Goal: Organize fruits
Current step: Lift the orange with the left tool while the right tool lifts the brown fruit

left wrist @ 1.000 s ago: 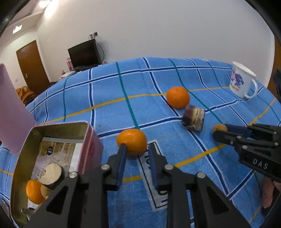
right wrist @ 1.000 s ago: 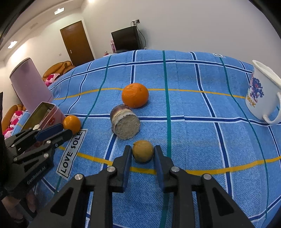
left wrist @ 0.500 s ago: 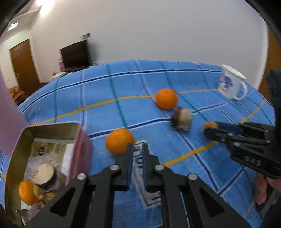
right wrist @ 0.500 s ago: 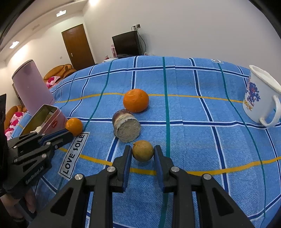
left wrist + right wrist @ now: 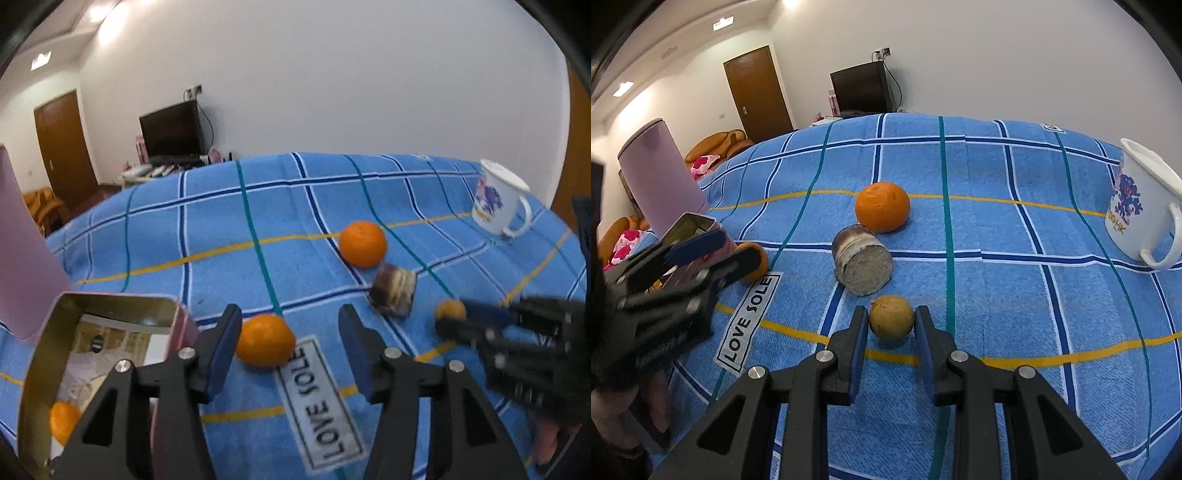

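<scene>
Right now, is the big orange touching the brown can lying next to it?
Cannot tell. In the right wrist view the orange sits right behind the can, overlapping it, so no gap shows.

The left gripper stands wide open around a mandarin on the blue blanket, just beside the open tin at the near left edge of the blanket, which holds another orange fruit.

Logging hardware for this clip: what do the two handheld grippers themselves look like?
The left gripper and right gripper look alike: matte black angular frames, silver pivot screws, two flat fingers with blue pads. No cables or sleeves show. The lettering on their sides is blurred. Bare skin shows below the left one.
</scene>
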